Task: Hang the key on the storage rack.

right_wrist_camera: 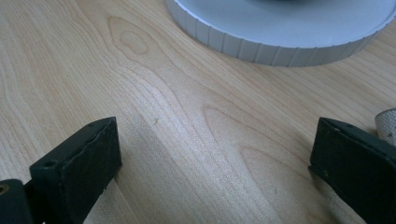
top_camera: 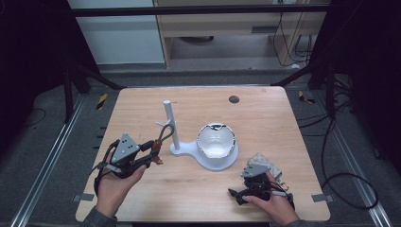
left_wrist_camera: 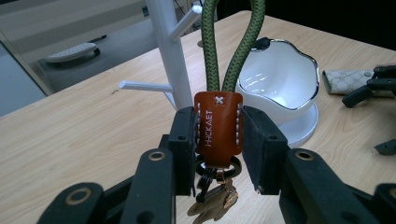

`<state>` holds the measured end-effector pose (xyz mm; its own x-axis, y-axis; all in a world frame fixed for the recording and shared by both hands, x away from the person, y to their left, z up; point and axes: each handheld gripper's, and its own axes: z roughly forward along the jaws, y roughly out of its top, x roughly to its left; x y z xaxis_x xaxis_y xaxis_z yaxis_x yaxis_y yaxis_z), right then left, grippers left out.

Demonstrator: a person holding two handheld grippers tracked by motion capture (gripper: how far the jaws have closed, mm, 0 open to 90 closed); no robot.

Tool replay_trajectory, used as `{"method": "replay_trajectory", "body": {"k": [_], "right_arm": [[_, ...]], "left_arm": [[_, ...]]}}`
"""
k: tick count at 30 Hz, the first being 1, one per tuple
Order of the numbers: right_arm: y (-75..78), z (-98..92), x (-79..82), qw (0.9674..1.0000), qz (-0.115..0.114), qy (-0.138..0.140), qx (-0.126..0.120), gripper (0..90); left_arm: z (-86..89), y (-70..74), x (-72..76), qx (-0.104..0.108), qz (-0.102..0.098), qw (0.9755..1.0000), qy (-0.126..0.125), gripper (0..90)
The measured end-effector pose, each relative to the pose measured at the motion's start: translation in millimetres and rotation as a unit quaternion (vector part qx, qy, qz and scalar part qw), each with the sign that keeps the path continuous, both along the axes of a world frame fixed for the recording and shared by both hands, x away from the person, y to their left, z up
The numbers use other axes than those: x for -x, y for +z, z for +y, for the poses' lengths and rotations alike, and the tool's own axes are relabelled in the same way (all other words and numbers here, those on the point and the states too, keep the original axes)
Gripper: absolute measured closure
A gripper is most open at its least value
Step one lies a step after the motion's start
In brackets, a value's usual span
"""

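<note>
My left gripper (top_camera: 152,152) is shut on the brown leather tab (left_wrist_camera: 218,123) of a keychain. Its green rope loop (left_wrist_camera: 231,42) rises toward the white peg stand (top_camera: 169,124), and keys (left_wrist_camera: 212,200) hang below the tab. In the high view the rope loop (top_camera: 163,135) reaches close to the stand's lower peg. A white bowl (top_camera: 216,140) sits on the stand's round base (top_camera: 215,164). My right gripper (top_camera: 235,194) is open low over the wooden table (top_camera: 189,189), with nothing between its fingers. A beige patterned wallet (top_camera: 263,163) lies just behind it.
The ribbed rim of the round base (right_wrist_camera: 280,32) lies just ahead of my right gripper (right_wrist_camera: 215,158), and the wallet's corner (right_wrist_camera: 387,123) is beside its right finger. A small dark disc (top_camera: 233,99) sits at the table's far side. Black cables run over the floor to the right.
</note>
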<state>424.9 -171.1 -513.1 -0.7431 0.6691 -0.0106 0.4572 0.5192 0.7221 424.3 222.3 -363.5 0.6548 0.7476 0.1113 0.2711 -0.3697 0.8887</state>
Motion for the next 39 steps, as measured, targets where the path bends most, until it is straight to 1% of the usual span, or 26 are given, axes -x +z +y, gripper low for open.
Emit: {"method": "replay_trajectory", "body": {"k": [9,13,17,23,27,31,35,39], "right_arm": [[0.0,0.0,0.1,1.0000,0.000,0.000,0.000,1.8],[0.0,-0.1,0.2,1.0000,0.000,0.000,0.000,1.8],[0.0,-0.1,0.2,1.0000,0.000,0.000,0.000,1.8],[0.1,-0.2,0.3,1.0000,0.000,0.000,0.000,1.8],[0.0,-0.3,0.2,1.0000,0.000,0.000,0.000,1.8],[0.0,-0.3,0.3,1.0000,0.000,0.000,0.000,1.8],[0.0,-0.3,0.3,1.0000,0.000,0.000,0.000,1.8],[0.0,-0.3,0.2,1.0000,0.000,0.000,0.000,1.8]], "left_arm": [[-1.1,2.8,-5.4,0.002,-0.004,1.0000,0.006,65.4],[-1.2,1.5,-8.8,-0.005,-0.005,0.9999,0.012,65.4],[-1.2,-0.8,-14.3,-0.005,-0.001,0.9999,0.016,65.4],[-2.5,-8.8,-23.3,-0.013,0.009,0.9996,0.023,65.4],[-1.8,-14.4,-28.5,-0.011,0.016,0.9994,0.029,65.4],[-2.8,-18.7,-33.9,-0.013,0.021,0.9992,0.033,65.4],[-6.2,-23.8,-40.1,-0.008,0.026,0.9989,0.037,65.4],[-8.9,-29.0,-44.0,-0.007,0.030,0.9988,0.039,65.4]]}}
